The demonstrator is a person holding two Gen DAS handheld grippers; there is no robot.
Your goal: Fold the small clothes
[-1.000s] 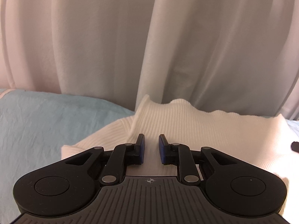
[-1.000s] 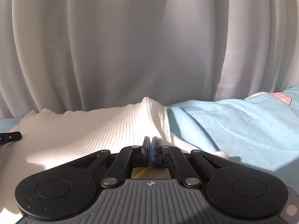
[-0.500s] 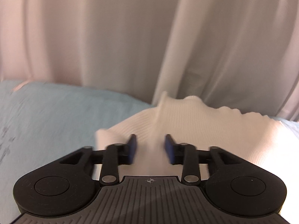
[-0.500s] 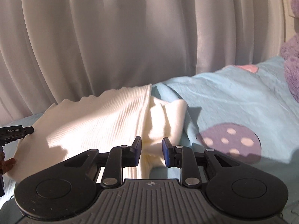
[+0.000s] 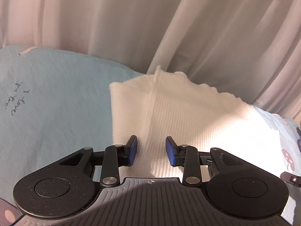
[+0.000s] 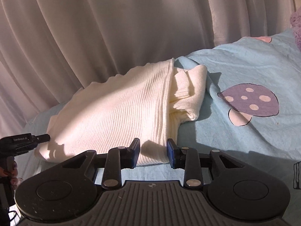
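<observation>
White ribbed knit top (image 6: 120, 111) lies on a light-blue bed sheet (image 6: 235, 137), far edge up against a pale pleated curtain (image 6: 112, 28). Seen from R wrist cam: main panel lies mostly flat; a folded sleeve (image 6: 190, 92) sits tucked at its right side, cuff end resting on the sheet. Sunlight patch across the near left part of the knit.

R tool (image 6: 153, 153): blue pads apart, jaws have just been closing a little. The near hem corner of the top shows in the gap between them, but the pads don't press on it, so no grip.

L tool (image 5: 151, 153): pads apart too, jaws have just been narrowing. Below the gap runs a raised seam/fold line of the top (image 5: 188, 116); cloth lies flat under the fingers, nothing clamped. L tool also shows at the left edge of R cam (image 6: 24, 143), near the top's left corner; contact can't be judged.

Sheet details: purple mushroom print (image 6: 248, 101) right of the sleeve, apart from it; handwritten-style script print (image 5: 16, 101) on the sheet left of the top in L cam. Purple plush item (image 6: 296, 28) at far right edge, mostly cut off.
</observation>
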